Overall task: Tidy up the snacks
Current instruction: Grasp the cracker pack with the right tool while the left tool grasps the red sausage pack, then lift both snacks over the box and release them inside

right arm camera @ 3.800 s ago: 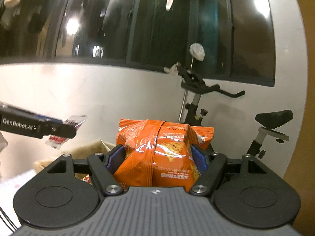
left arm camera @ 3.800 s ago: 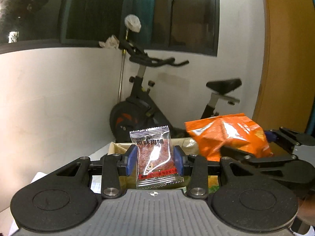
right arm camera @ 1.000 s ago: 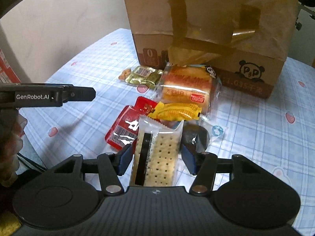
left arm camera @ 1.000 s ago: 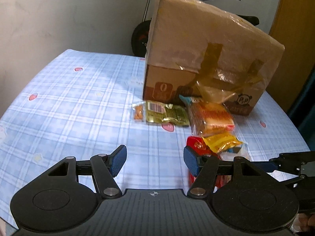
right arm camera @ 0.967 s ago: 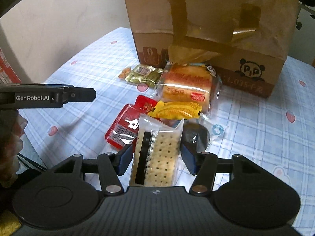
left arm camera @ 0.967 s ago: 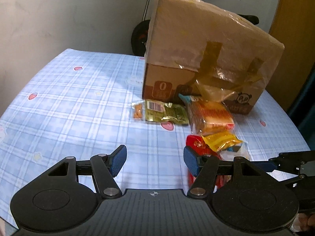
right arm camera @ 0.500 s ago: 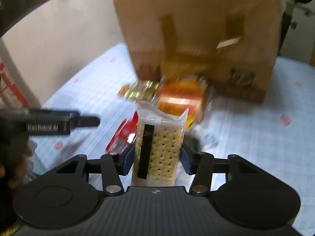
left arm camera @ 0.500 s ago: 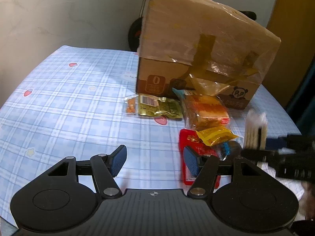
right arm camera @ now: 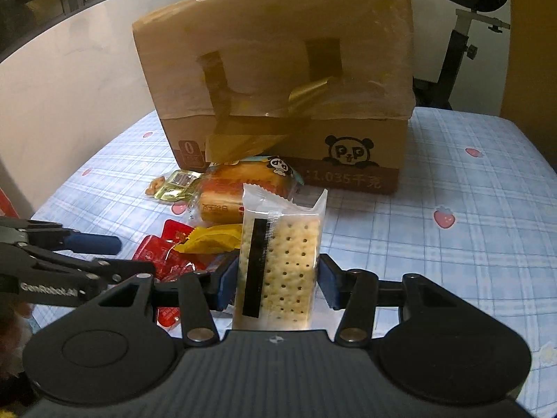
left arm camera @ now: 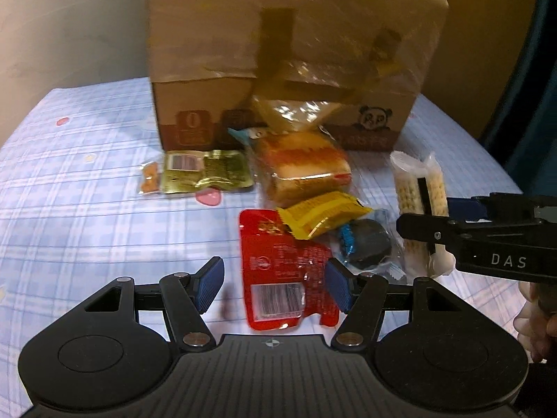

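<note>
My right gripper (right arm camera: pixel 276 278) is shut on a clear packet of crackers (right arm camera: pixel 278 261), held upright off the table in front of the cardboard box (right arm camera: pixel 278 69). In the left wrist view the same cracker packet (left arm camera: pixel 419 188) stands at the right in my right gripper (left arm camera: pixel 431 216). My left gripper (left arm camera: pixel 273 278) is open and hovers over a red packet (left arm camera: pixel 278 268), which lies flat on the table between its blue pads. Just beyond lie a yellow packet (left arm camera: pixel 320 216), a dark round cookie (left arm camera: pixel 369 244), a wrapped cake (left arm camera: pixel 303 167) and a gold packet (left arm camera: pixel 205 170).
The tall taped cardboard box (left arm camera: pixel 278 52) stands at the back of the table with its top above my view. A blue checked cloth (right arm camera: pixel 470 244) covers the table. An exercise bike (right arm camera: pixel 463 35) stands behind at the right. A hand (left arm camera: pixel 539 317) shows at the right edge.
My right gripper has closed on the cracker packet and lifted it off the pile. My left gripper has moved right and forward, so the red packet now lies between its fingers.
</note>
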